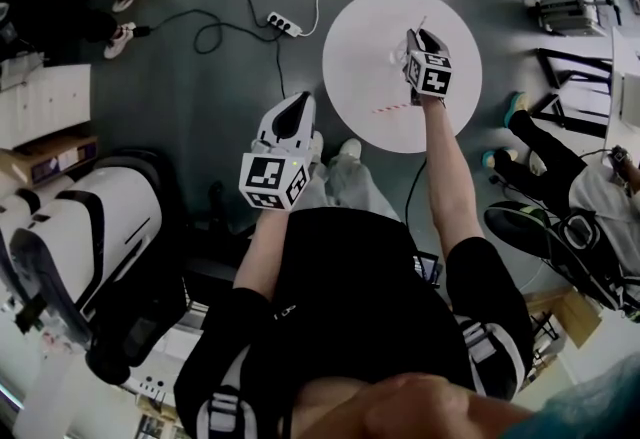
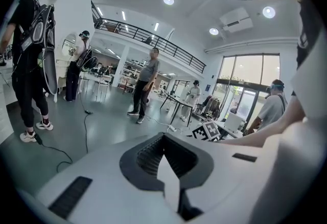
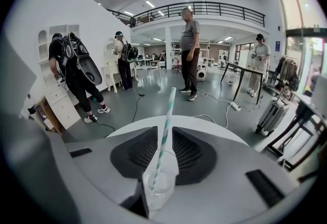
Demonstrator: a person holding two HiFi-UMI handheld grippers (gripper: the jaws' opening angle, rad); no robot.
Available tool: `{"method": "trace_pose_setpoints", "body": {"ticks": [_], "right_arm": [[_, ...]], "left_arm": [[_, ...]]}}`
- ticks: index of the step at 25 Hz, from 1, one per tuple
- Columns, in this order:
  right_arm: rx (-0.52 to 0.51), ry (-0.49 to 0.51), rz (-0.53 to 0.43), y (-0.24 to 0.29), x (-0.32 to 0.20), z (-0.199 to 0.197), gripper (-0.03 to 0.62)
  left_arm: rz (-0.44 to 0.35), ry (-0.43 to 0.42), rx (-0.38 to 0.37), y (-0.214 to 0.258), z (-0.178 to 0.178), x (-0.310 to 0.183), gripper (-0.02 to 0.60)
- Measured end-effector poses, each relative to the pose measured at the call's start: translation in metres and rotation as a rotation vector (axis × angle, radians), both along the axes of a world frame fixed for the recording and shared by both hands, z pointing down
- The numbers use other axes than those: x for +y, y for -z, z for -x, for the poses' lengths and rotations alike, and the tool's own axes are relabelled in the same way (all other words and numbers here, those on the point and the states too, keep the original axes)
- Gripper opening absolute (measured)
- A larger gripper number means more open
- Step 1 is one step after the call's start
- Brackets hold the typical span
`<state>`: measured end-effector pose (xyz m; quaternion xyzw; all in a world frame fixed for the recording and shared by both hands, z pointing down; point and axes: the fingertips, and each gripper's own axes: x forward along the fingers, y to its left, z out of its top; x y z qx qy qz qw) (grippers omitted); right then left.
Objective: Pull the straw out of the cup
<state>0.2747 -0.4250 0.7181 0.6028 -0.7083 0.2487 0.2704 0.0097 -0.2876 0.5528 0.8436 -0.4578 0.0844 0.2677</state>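
Fingers of your right gripper (image 3: 162,166) spread wide, clear cup (image 3: 158,188) standing in the gap, not pinched. Teal-striped straw (image 3: 168,116) leans in the cup, top poking above the fingers. Cup sits on the round white counter (image 1: 355,37). Red-striped straw (image 1: 392,109) lies flat nearby. Left gripper (image 1: 296,107): fingers spread, empty, off the counter.

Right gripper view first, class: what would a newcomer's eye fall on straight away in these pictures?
A teal-striped straw stands tilted in a clear cup right between the right gripper's open jaws. From the head view, the round white table glows against the dark floor, a reddish straw lying on it.
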Motion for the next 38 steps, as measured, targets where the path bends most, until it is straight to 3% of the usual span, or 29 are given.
{"method": "trace_pose_setpoints", "body": {"ticks": [5,11,20,30,38], "right_arm": [[0.022,-0.01,-0.008,-0.001,0.001,-0.005,0.041],[0.008,-0.018,-0.049,0.015,0.006,-0.004,0.032],[-0.038,0.021,-0.205,0.08,0.026,0.004,0.031],[-0.066,0.001,-0.355,0.152,0.058,0.019,0.031],[-0.16,-0.121,-0.493,0.225,0.119,-0.013,0.031]], "left_arm": [[-0.001,-0.001,0.001,-0.001,0.001,0.0,0.008],[0.004,0.017,0.003,-0.003,0.01,-0.001,0.008],[-0.032,0.035,0.011,0.012,0.025,-0.006,0.008],[-0.045,-0.044,0.042,0.019,-0.001,-0.004,0.008],[-0.082,-0.142,0.067,0.035,-0.037,0.002,0.008]]}}
